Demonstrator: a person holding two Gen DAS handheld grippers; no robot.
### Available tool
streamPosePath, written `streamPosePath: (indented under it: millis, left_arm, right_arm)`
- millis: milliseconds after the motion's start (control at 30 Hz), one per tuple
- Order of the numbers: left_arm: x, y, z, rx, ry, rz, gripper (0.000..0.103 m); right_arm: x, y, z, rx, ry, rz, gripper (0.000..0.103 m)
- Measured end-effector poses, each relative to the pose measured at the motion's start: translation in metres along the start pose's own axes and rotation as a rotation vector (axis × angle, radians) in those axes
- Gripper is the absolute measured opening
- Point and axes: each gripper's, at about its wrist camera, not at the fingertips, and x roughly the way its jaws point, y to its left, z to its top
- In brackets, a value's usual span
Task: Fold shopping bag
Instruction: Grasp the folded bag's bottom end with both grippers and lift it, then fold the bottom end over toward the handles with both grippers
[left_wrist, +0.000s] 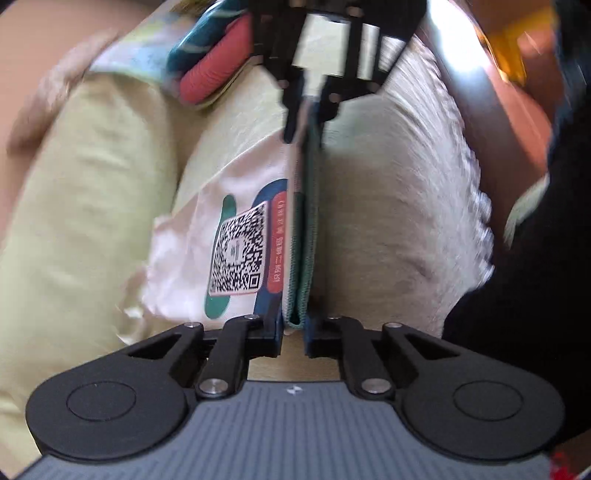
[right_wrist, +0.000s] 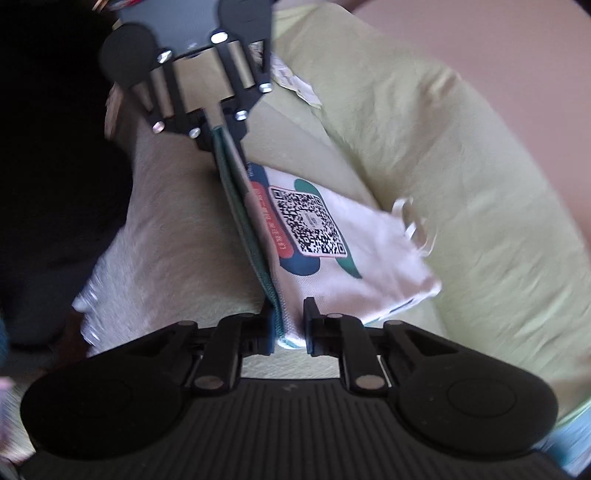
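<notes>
1. The shopping bag (left_wrist: 240, 236) lies over a yellow-green cushion (left_wrist: 85, 206), its green-trimmed edge stretched between both tools.
2. The left hand-held gripper (left_wrist: 293, 325) is clamped narrow on one end of that edge; the right hand-held gripper (right_wrist: 290, 325) pinches the other.
3. Keep the edge taut and both ends level while carrying it over, so the layers stack squarely.
4. Motion blur hides the bag's far corner; the handles cannot be made out.

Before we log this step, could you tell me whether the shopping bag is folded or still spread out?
Folded at least once: the shopping bag hangs doubled, its layered green edge pinched between the left gripper and right gripper.
</notes>
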Motion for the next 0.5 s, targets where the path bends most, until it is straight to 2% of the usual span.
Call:
streamPosePath:
  millis: [33, 100, 167, 200, 300, 500]
  left_arm:
    - [-0.004, 0.013, 0.001, -0.079, -0.002, -0.050, 0.008]
    - [-0.008, 0.037, -0.001, -0.241, -0.005, -0.150, 0.008]
    - [-0.002, 0.062, -0.007, -0.400, 0.011, -0.251, 0.008]
    - [0.002, 0.069, -0.010, -0.444, 0.022, -0.282, 0.008]
    - [0.016, 0.082, -0.018, -0.555, 0.059, -0.344, 0.008]
    - [0.029, 0.098, -0.036, -0.747, 0.072, -0.432, 0.010]
  right_arm:
    - [-0.001, -0.011, 0.003, 0.067, 0.014, 0.042, 0.013]
    - [-0.001, -0.051, 0.003, 0.327, 0.044, 0.214, 0.013]
    - [0.007, -0.080, -0.003, 0.509, 0.068, 0.325, 0.013]
    - [0.018, -0.100, -0.010, 0.643, 0.094, 0.415, 0.013]
    - [0.046, -0.136, -0.025, 0.888, 0.170, 0.565, 0.012]
    - [0.080, -0.157, -0.047, 1.184, 0.308, 0.666, 0.011]
